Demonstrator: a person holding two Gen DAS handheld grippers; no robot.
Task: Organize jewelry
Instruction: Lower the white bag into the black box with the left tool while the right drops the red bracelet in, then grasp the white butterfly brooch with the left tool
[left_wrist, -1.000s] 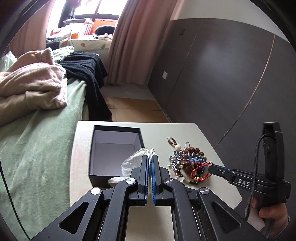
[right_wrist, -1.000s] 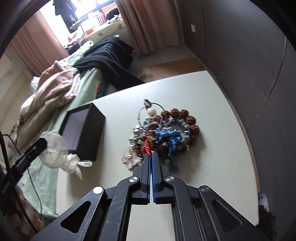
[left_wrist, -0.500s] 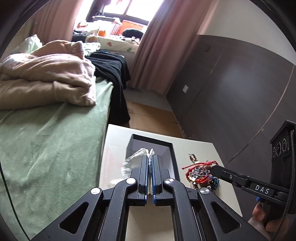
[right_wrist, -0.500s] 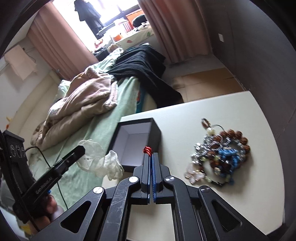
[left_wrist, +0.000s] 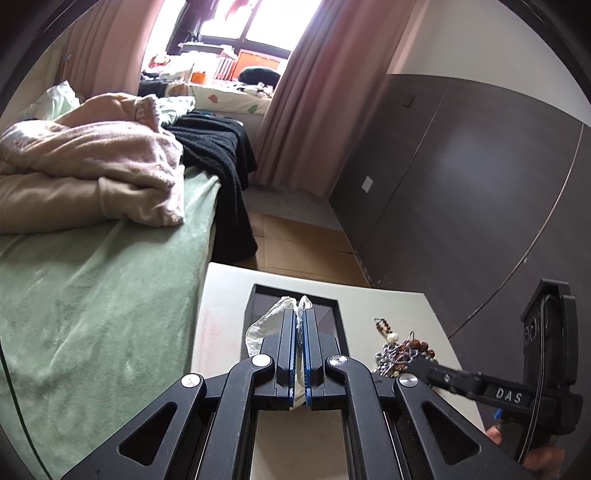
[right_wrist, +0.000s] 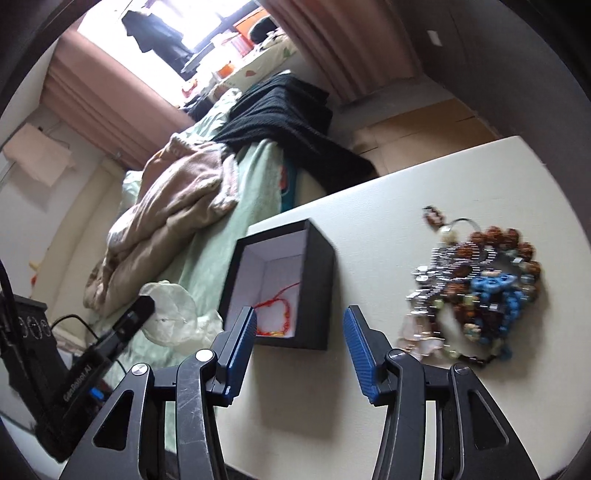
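Note:
A black box (right_wrist: 317, 266) with a white inside stands open on the cream table (right_wrist: 388, 206). A red string bracelet (right_wrist: 275, 314) lies inside it. My right gripper (right_wrist: 299, 332) is open and empty just in front of the box. A pile of beaded bracelets (right_wrist: 480, 291) lies to the right; it also shows in the left wrist view (left_wrist: 404, 350). My left gripper (left_wrist: 302, 321) is shut on a clear plastic bag (left_wrist: 264, 326), held left of the box (left_wrist: 334, 314). The bag (right_wrist: 170, 310) also shows in the right wrist view.
A bed with a green cover (left_wrist: 92, 295), a pink blanket (left_wrist: 92, 166) and black clothing (left_wrist: 218, 147) runs along the table's left side. A dark panelled wall (left_wrist: 461, 184) stands at the right. The table's edge is close behind the box.
My right gripper carried the red bracelet from the pile to the box, opened and dropped it inside. My left gripper kept hold of the bag and shifted left.

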